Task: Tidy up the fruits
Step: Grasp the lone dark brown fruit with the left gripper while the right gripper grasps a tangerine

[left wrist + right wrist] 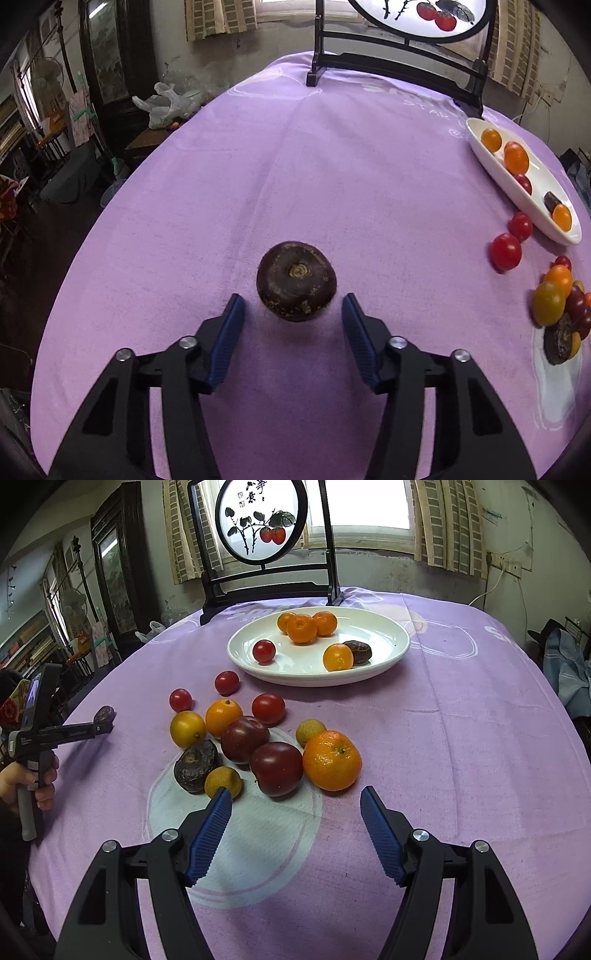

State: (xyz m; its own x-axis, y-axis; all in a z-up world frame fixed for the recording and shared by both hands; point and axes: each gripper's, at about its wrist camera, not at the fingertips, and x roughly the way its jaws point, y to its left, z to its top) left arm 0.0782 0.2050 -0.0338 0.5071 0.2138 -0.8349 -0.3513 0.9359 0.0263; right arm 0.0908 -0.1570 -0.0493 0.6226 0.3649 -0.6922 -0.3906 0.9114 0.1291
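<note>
In the left wrist view a dark brown wrinkled fruit (296, 281) lies on the purple cloth just ahead of my open left gripper (293, 304), between its blue fingertips. The right wrist view shows the same fruit (104, 715) at the tip of the left gripper (99, 727). My right gripper (295, 799) is open and empty, just short of a pile of loose fruits: a mandarin (331, 760), two dark red plums (276, 768), a wrinkled dark fruit (196, 766) and small tomatoes. A white plate (384, 635) behind holds several fruits.
A black-framed round painted screen (260, 520) stands at the table's far edge behind the plate. The purple cloth (295, 166) covers the round table. The plate also shows in the left wrist view (491, 166) at the right. Furniture and a plastic bag (166, 105) lie beyond the left edge.
</note>
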